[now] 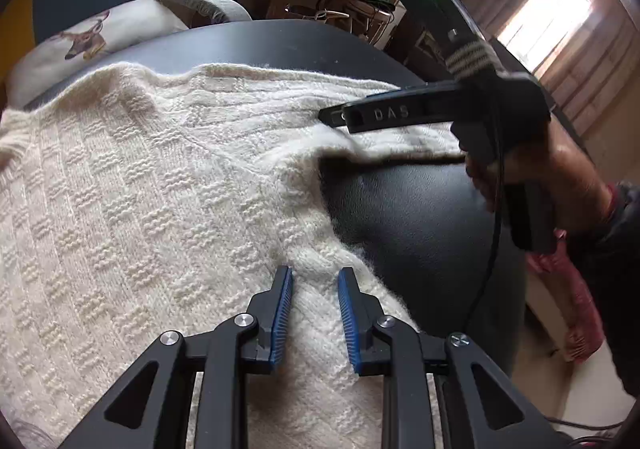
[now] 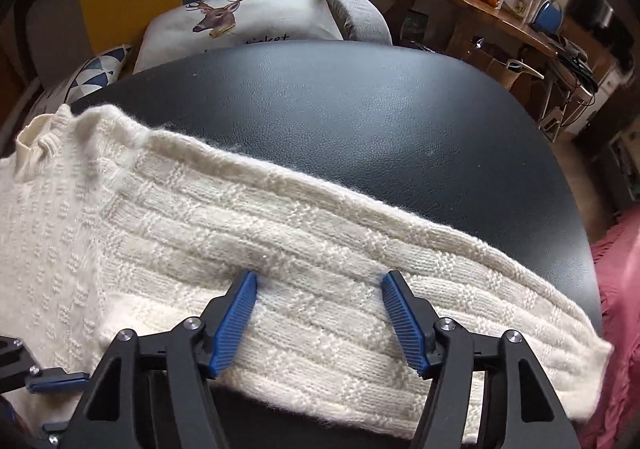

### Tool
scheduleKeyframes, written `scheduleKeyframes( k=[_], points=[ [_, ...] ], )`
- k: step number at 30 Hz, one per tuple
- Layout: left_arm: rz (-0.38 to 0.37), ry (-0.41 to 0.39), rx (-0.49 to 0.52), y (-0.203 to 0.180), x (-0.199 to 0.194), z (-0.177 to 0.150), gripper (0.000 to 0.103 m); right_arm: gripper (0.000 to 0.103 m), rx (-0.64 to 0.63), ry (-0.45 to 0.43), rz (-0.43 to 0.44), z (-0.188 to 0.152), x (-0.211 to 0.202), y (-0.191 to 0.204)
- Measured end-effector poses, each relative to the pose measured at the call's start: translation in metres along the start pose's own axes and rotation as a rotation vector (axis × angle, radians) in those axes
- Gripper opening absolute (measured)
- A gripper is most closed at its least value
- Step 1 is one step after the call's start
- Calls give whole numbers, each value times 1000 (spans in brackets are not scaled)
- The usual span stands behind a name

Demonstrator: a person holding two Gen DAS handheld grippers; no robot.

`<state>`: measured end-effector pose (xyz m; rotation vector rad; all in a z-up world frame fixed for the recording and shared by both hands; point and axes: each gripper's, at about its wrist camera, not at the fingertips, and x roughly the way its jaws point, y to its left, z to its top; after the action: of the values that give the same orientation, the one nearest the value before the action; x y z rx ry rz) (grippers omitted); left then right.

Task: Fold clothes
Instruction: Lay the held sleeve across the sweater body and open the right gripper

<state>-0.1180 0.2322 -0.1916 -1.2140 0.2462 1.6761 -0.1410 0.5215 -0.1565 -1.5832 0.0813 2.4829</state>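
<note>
- A cream-white, chunky knitted sweater [image 1: 132, 185] with a raised basket-weave pattern lies spread on the black, leather-textured tabletop [image 1: 416, 217].
- Taking the sweater as the landmark: its body covers the near left part of the tabletop, and its sleeve [image 2: 360, 257] stretches out flat to the right, the cuff end reaching the tabletop's right edge.
- The sweater's ribbed collar [image 2: 36, 141] sits at its far left corner in the right wrist view.
- The left gripper [image 1: 314, 313], black with blue ribbed pads, hovers over the sweater's lower edge near where the body meets the bare tabletop; its jaws are spread apart with knit showing between them, pinching nothing.
- The right gripper [image 2: 318, 323] is over the sleeve's middle; its jaws are spread wide, one pad on either side of a stretch of sleeve, not closed on it.
- In the left wrist view the right gripper [image 1: 332, 117] appears side-on above the sleeve, its tip at the fabric, held by a bare hand [image 1: 532, 169].
- Beyond the sweater's far side stands a grey armchair [image 2: 352, 13] carrying a white cushion with a deer print [image 2: 240, 21].
- Further right of the sweater, a wooden side table [image 2: 480, 9] holds jars and clutter.
- A pink fabric [image 2: 616, 289] lies just past the sleeve's cuff end.
</note>
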Motion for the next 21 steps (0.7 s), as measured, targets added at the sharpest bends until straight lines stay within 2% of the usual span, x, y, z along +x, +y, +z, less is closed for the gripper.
scheduleKeyframes(
  k=[3,5,8,11,13,16,18,19,21],
  points=[
    [-47,-23,-62,16,-15,10,23,66,6,-2,4,-2,-4,0],
    [-22,-78,-96,37,-32,24,23,66,9,-4,8,-2,-7,0],
    [32,-132,-139,69,-49,49,23,66,9,-71,89,12,-27,10],
    [90,-133,-118,91,-47,77,23,66,-36,-95,171,24,-31,36],
    [122,-118,-77,95,-37,94,23,65,-50,-81,194,31,-20,52],
    [192,-64,-28,98,-5,111,23,65,-21,-53,145,42,4,62],
    [294,4,-82,118,17,112,22,64,-1,-44,93,44,15,60],
    [277,-21,-112,127,20,109,22,64,0,-55,61,46,17,60],
    [264,-51,-139,128,15,104,21,65,18,-65,51,50,19,56]
  ],
)
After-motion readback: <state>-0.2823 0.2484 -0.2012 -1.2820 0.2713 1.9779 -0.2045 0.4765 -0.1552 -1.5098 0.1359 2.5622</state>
